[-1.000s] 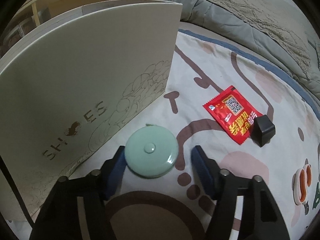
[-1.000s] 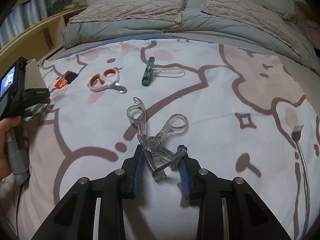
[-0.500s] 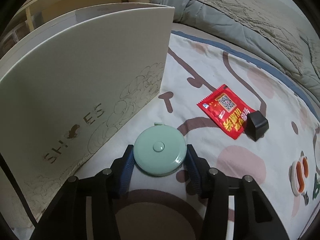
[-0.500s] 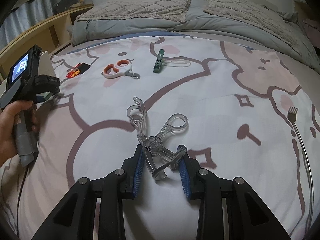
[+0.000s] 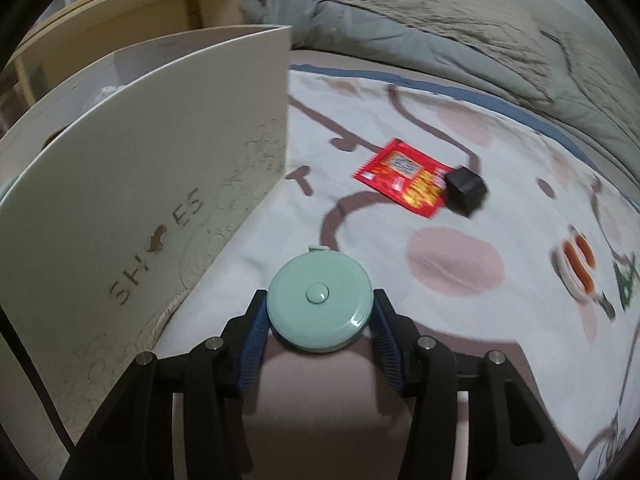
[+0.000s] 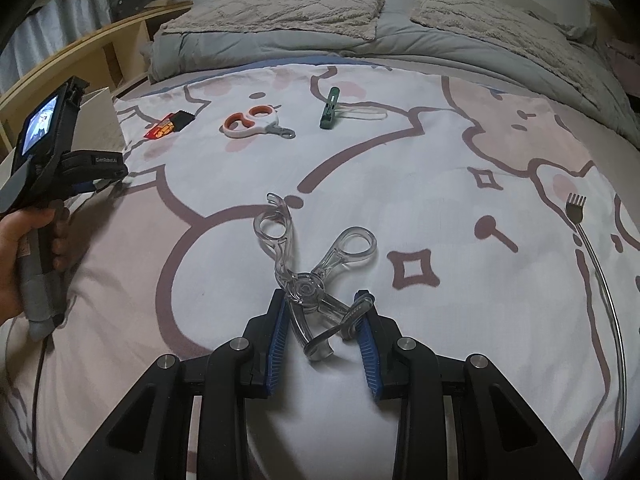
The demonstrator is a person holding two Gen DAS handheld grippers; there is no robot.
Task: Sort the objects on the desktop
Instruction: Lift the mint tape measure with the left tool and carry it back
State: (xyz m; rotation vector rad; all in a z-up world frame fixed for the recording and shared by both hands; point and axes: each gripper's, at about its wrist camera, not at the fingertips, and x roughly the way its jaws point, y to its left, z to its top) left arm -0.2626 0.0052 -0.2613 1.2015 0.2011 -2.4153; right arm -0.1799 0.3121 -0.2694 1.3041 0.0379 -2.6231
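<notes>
While your left gripper (image 5: 320, 316) pinches the round mint-green tape measure (image 5: 319, 305) by its rim, both blue pads pressed to its sides, the tape measure sits just beside the cream shoe box (image 5: 132, 184) on the patterned bed sheet (image 5: 460, 320). Your right gripper (image 6: 323, 334) clamps the clear plastic scissors-style tongs (image 6: 312, 276) near their pivot, handles pointing away. Farther off lie a red sachet (image 5: 404, 178) touching a black cube (image 5: 466, 191), orange-handled clippers (image 6: 252, 122), a green clothespin (image 6: 330, 109) and a metal back scratcher (image 6: 600, 272).

Shoebox wall (image 5: 160, 168) hard left; open bedspread (image 5: 460, 264) rightward
</notes>
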